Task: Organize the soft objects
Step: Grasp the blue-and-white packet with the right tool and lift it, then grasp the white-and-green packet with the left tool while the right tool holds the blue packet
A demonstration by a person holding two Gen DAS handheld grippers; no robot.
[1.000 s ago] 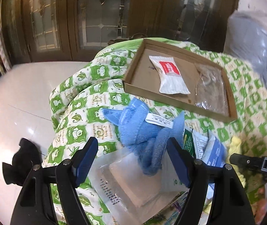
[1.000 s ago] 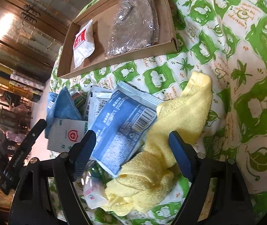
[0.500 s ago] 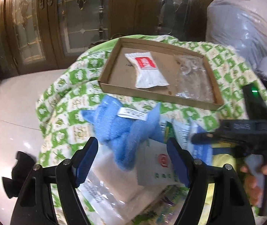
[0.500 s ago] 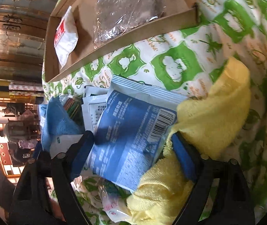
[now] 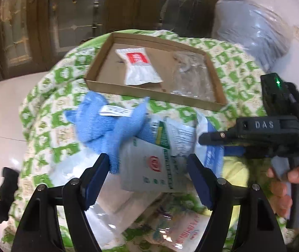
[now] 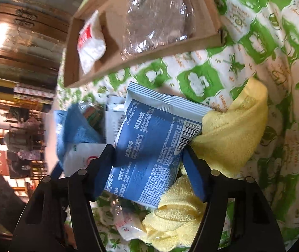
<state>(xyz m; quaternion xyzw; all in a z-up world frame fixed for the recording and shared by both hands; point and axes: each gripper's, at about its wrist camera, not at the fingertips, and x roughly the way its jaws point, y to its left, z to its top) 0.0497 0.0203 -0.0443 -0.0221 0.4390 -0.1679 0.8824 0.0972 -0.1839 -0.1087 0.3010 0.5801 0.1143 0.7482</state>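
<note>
Two grippers work the pile, and the step in hand belongs to my right gripper (image 6: 149, 168): its jaws are closing around the blue wipes pack (image 6: 149, 147), which sits between the blue pads with its barcode end toward the right pad. The pads look at or very near the pack's sides, but I would not yet call it a firm hold. To do this well, I judge I should close on the pack's body and not its crimped end, and keep the right pad clear of the yellow towel (image 6: 229, 132) that lies touching the pack on that side, or the towel will come up with it.

My left gripper (image 5: 148, 168) stands open, straddling a white sachet with a red mark (image 5: 149, 168) and holding nothing; the blue towel (image 5: 107, 130) brushes its left pad. I think it should wait there, so the two tools do not tug the same heap.

Further out, the cardboard tray (image 6: 149, 58) lies toward the far edge of the green-and-white cloth (image 6: 264, 31), already holding a white pouch with a red label (image 6: 90, 46) and a clear plastic bag (image 6: 157, 16). The tray's bare floor between them looks to me the likely place for the pack, lifted straight before swinging over the near wall.
</note>
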